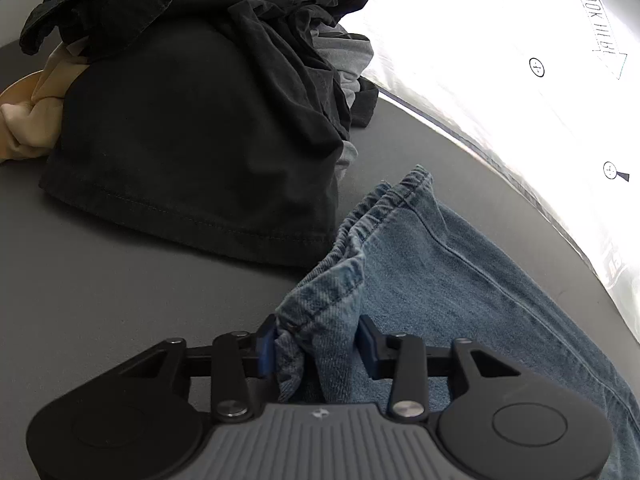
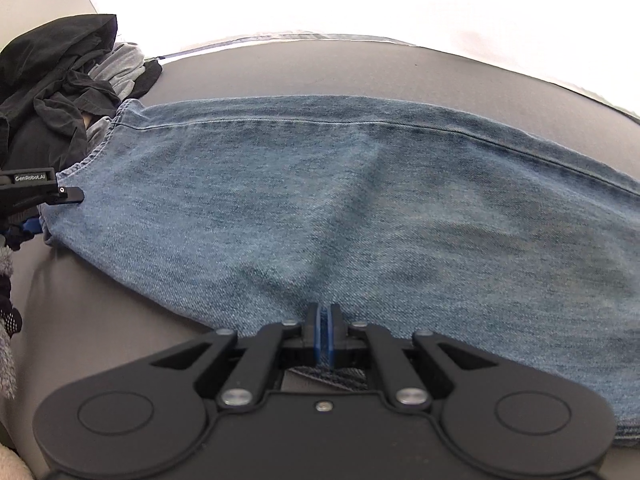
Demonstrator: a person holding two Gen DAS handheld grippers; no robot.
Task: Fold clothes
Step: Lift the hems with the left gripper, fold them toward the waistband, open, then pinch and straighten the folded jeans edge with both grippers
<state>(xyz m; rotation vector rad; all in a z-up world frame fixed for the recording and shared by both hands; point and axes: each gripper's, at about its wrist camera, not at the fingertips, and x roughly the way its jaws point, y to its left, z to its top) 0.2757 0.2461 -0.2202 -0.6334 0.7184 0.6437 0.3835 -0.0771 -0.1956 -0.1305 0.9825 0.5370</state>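
Note:
Blue denim jeans (image 2: pixel 340 208) lie spread flat on the grey table (image 2: pixel 104 320). In the left wrist view my left gripper (image 1: pixel 316 344) has its jaws around the bunched hem corner of the jeans (image 1: pixel 420 264), with cloth filling the gap between the blue pads. In the right wrist view my right gripper (image 2: pixel 324 328) is shut on the near edge of the jeans, pads pressed together. The left gripper shows at the jeans' left end in the right wrist view (image 2: pixel 44 196).
A pile of black, grey and cream clothes (image 1: pixel 192 112) sits on the table just beyond the jeans' hem; it also shows at the left in the right wrist view (image 2: pixel 60 80). A bright white sheet with printed marks (image 1: pixel 520 60) borders the table's far side.

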